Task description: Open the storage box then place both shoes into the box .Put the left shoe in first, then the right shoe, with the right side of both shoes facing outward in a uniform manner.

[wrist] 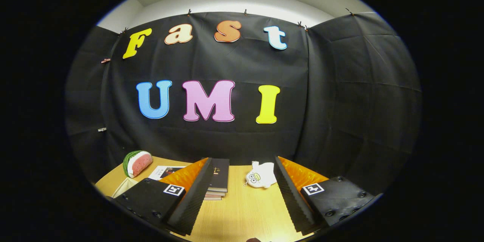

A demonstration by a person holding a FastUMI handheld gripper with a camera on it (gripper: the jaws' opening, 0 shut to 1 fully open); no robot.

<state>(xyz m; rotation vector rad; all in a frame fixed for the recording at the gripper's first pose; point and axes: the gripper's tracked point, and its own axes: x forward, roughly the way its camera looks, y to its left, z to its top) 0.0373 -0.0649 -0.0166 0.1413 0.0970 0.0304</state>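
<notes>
- Above the table [242,211], the gripper [242,200] is hovering with its fingers spread wide apart, gripping nothing and touching nothing.
- Between the fingers, bare wooden tabletop is showing; the gripper is sitting level and pointing straight at the cloth wall [242,136] behind the table.
- Just past the left finger, a stack of books [218,179] is lying on the table, a dark-covered one on top; the finger is overlapping the stack's near side in the view, and I cannot tell whether they are touching.
- Right of the books, a small white plush toy [260,176] is lying near the table's far edge, just inside the right finger's tip.
- Left of the books, a flat printed sheet [164,171] is lying on the table, and beyond it a watermelon-slice toy [137,162] is standing by the wall.
- Neither the storage box nor the shoes can be placed from this view.
</notes>
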